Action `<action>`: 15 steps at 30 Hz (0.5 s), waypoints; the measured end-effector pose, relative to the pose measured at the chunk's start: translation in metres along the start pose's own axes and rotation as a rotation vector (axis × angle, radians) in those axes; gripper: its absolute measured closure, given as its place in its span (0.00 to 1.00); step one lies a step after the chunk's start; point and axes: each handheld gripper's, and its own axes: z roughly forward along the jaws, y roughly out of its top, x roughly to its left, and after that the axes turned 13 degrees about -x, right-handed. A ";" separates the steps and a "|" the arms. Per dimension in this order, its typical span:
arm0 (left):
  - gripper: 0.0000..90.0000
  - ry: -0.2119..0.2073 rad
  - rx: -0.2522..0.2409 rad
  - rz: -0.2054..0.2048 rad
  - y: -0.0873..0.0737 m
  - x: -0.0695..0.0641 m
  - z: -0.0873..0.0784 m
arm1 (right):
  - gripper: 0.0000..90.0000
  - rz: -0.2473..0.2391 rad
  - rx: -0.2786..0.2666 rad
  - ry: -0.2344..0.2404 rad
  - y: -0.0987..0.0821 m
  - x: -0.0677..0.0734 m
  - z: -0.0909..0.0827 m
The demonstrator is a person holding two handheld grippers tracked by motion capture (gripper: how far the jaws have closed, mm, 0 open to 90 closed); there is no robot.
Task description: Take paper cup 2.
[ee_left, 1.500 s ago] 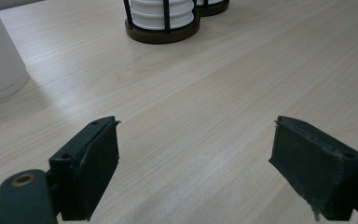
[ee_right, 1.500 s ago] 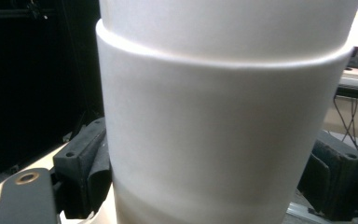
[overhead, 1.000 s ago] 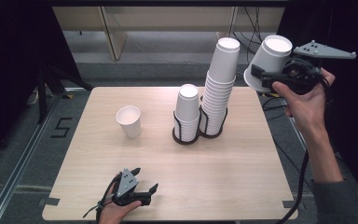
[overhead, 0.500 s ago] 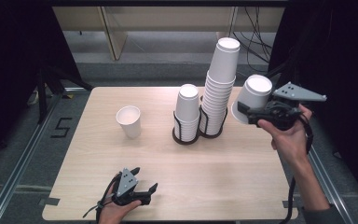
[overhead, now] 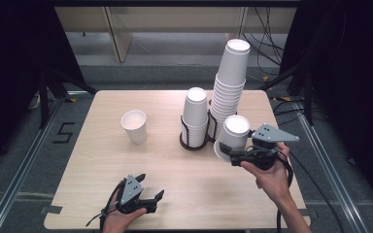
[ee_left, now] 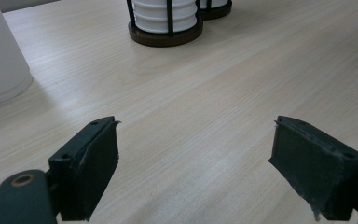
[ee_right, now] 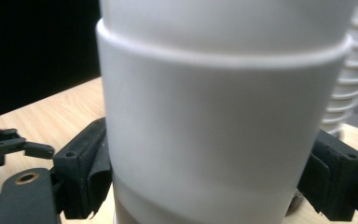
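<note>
Right tongs (overhead: 233, 156) clamped around upside-down paper cup (overhead: 233, 136); left tongs (overhead: 150, 195) open, empty, well apart.

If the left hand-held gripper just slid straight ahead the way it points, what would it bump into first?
Probably the black cup holder with the short stack of white cups. The left hand-held gripper has bare table ahead until there. The single cup stands off to one side, likely missed, though depth is hard to judge.

Cropped by the right gripper view's top and bottom edges: the held paper cup (ee_right: 223, 116), its mouth and base out of frame. Cut off at the left gripper view's left edge: a lone paper cup (ee_left: 0, 56). Truncated at top: two wire cup holders (ee_left: 165, 23), stacks above unseen.
</note>
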 end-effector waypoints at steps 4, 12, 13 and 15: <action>0.16 -0.005 -0.001 0.001 0.001 -0.001 -0.001 | 0.18 0.006 0.014 0.042 -0.011 0.012 0.013; 0.16 -0.018 -0.008 0.007 0.002 0.001 -0.002 | 0.18 0.010 0.051 0.114 -0.036 0.032 0.031; 0.16 -0.021 -0.010 0.007 0.002 0.001 -0.001 | 0.18 0.019 0.057 0.121 -0.039 0.035 0.033; 0.16 -0.028 -0.014 0.008 0.002 0.000 -0.001 | 0.18 0.016 0.055 0.136 -0.044 0.039 0.036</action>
